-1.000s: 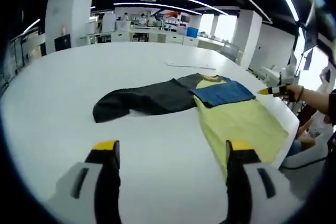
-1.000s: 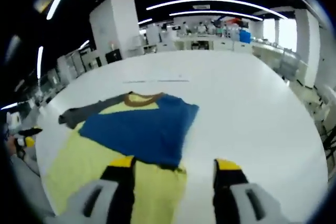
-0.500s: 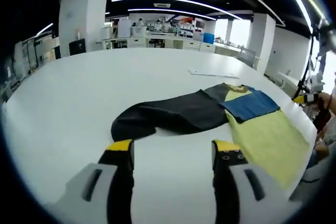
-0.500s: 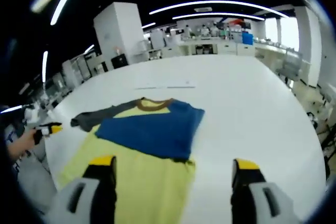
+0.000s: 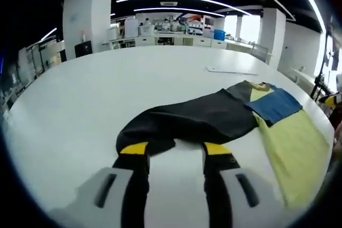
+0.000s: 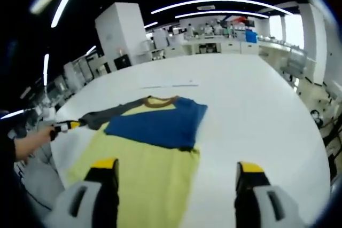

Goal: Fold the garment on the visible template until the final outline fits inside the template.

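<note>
The left tool [image 5: 173, 150] at the bottom of the left gripper view stands with jaws parted, holding nothing, its yellow tips just short of the dark sleeve [image 5: 187, 121] at frame centre. The right tool [image 6: 176, 166] is spread wide and empty at the bottom of its view; the garment [image 6: 155, 148], yellow with a blue sleeve folded across, lies flat on the white bench [image 6: 256, 116] at lower left of centre, reaching between the jaws

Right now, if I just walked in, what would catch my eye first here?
Probably the bright shirt spread on the big white table: yellow body, blue sleeve folded across the chest, brown collar. In the left gripper view its dark sleeve stretches out sideways, just beyond the open left gripper and its yellow-tipped jaws.
</note>
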A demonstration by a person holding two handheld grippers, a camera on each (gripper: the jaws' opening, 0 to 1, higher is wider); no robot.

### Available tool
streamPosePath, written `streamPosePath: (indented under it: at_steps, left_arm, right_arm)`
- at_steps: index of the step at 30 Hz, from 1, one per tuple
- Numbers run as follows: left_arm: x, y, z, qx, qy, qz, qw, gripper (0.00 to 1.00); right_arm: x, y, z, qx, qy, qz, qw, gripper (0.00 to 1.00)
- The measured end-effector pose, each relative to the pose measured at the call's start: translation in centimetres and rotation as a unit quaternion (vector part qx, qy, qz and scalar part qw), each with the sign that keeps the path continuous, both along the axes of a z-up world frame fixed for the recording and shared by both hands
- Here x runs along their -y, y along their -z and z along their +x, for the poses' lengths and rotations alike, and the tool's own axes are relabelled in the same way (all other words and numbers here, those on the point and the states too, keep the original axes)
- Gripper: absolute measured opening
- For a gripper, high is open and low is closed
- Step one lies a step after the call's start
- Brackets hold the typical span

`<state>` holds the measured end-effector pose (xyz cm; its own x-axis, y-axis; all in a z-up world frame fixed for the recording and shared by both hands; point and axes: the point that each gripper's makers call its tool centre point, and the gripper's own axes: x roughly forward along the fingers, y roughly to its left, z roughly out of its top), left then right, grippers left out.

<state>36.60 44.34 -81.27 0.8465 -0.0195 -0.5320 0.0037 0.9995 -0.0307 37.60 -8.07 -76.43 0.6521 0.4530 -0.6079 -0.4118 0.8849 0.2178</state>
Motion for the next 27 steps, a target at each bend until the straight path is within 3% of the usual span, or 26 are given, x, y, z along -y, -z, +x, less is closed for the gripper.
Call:
streamPosePath:
  at_steps: [5,11,16,23,24,27]
  left_arm:
    - [-0.1,0.5,0.9,-0.002,0.001,0.004,1.0,0.29]
    - [-0.6,2.2,1.4,-0.023,0.006,0.024,0.9994,0.23]
    - [-0.8,2.2,1.7,-0.024,0.002,0.022,0.9995,0.2]
    - [-0.7,2.9,1.8,-0.043,0.015,0.06,0.9971,0.14]
    - [-1.0,3.0,1.8,-0.045,0.014,0.074,0.9961,0.12]
    - [-0.4,2.6,1.9,-0.038,0.018,0.076,0.9962,0.04]
  right_arm:
    - [-0.2,-0.5,-1.0,0.014,-0.018,-0.005,0.9997,0.93]
    - [-0.6,-1.5,-2.2,0.032,-0.038,-0.006,0.9988,0.96]
    - [-0.6,-2.2,-2.8,0.039,-0.044,-0.01,0.9982,0.95]
    - [-0.1,-2.4,-3.0,0.047,-0.037,-0.021,0.998,0.94]
    - [-0.1,-2.4,-3.2,0.047,-0.038,-0.026,0.9978,0.94]
    - [-0.2,-2.5,-3.3,0.048,-0.038,-0.03,0.9977,0.93]
